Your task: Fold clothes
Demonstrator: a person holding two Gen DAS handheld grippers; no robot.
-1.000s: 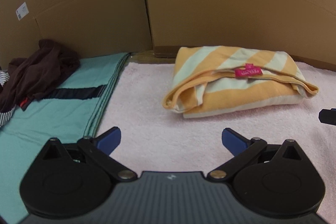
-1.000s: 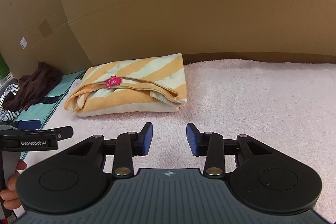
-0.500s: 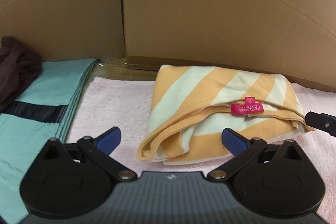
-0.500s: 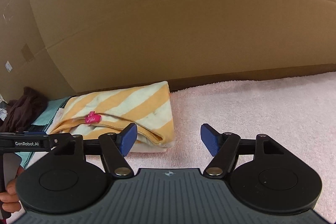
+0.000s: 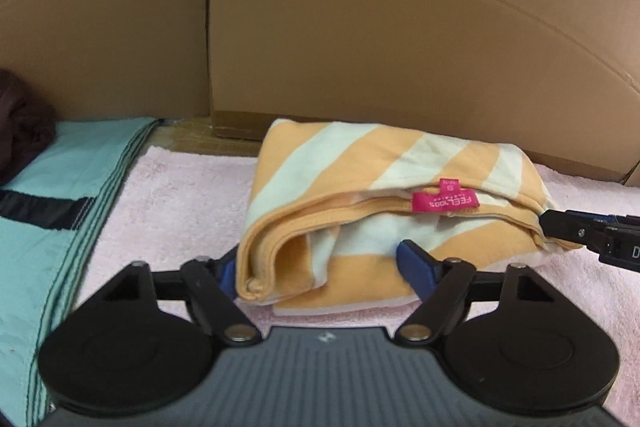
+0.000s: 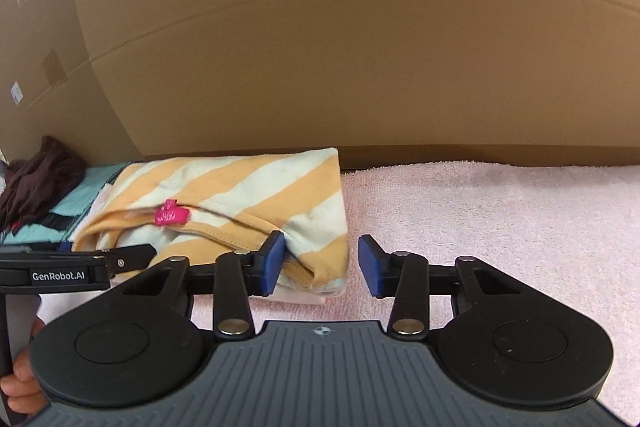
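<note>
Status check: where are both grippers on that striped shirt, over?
Left gripper closing around striped shirt, near-left corner. Right gripper closing around its right corner. Nothing blocking.

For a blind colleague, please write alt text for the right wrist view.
The right gripper, jaws closing, straddles the near right corner of a folded orange-and-white striped garment on a pink towel. Cardboard stands behind; the left gripper enters from the left.
</note>
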